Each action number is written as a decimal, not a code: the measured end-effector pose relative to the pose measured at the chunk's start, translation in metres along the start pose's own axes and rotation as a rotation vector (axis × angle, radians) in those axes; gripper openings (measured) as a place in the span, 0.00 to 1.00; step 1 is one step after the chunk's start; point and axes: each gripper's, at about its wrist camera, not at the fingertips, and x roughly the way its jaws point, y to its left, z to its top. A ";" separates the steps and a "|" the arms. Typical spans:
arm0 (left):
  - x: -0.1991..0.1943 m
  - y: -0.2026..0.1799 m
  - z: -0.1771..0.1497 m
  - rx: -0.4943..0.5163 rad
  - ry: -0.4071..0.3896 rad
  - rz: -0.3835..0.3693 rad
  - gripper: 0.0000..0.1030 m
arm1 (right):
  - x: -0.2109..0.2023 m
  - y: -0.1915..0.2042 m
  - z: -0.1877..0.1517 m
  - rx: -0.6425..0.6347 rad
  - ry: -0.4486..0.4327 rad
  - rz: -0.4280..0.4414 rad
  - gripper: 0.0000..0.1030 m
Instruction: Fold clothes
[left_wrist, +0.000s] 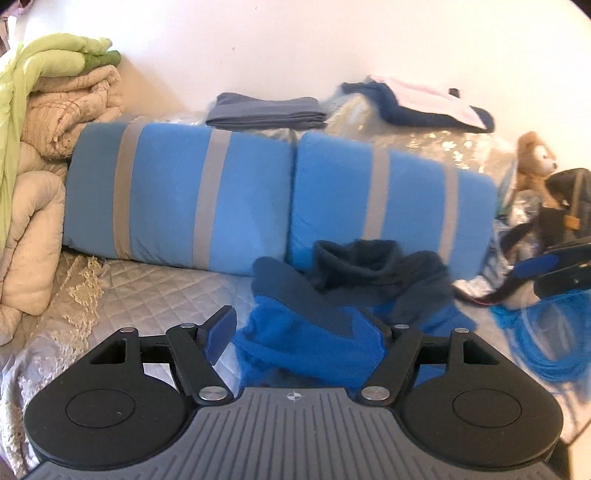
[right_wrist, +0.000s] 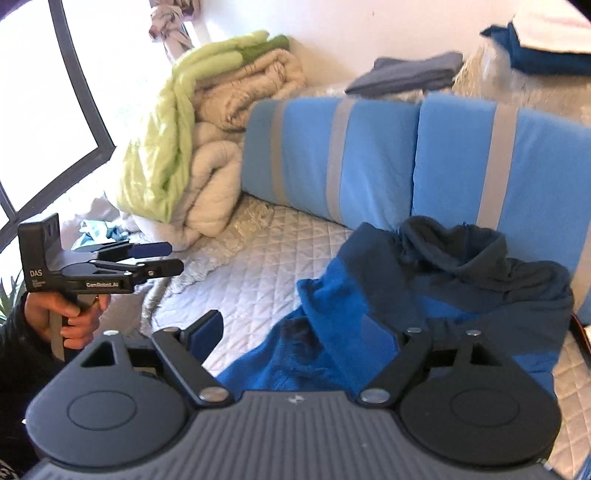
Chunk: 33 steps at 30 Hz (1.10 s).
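Note:
A hoodie (left_wrist: 354, 280), navy at the hood and bright blue below, lies crumpled on the quilted grey bedspread (left_wrist: 155, 291) against the striped pillows. In the left wrist view my left gripper (left_wrist: 303, 332) is open just before it. Only the left finger's pad (left_wrist: 221, 330) stands out; the other blends into the blue fabric. In the right wrist view the hoodie (right_wrist: 443, 280) fills the right half, and my right gripper (right_wrist: 306, 332) is open over its lower edge. A hand holds the left gripper (right_wrist: 166, 258) at the far left, apart from the hoodie. The right gripper (left_wrist: 532, 273) shows at the right edge.
Two blue pillows with grey stripes (left_wrist: 207, 195) back the bed. A pile of beige and green quilts (left_wrist: 48, 122) stands at the left. Folded grey cloth (left_wrist: 266, 110), navy and pink fabric (left_wrist: 432, 103), a teddy bear (left_wrist: 532, 166) and coiled blue cord (left_wrist: 546, 343) lie behind and right. A window (right_wrist: 48, 110) is at the left.

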 end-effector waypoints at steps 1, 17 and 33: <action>-0.007 -0.002 0.003 -0.007 0.006 -0.005 0.67 | -0.010 0.005 0.001 -0.006 -0.010 0.002 0.87; -0.075 -0.016 0.067 -0.074 -0.117 -0.041 0.67 | -0.094 0.032 0.067 -0.067 -0.167 -0.020 0.91; -0.109 -0.035 0.103 0.010 -0.198 -0.027 0.73 | -0.147 0.074 0.098 -0.152 -0.258 -0.023 0.97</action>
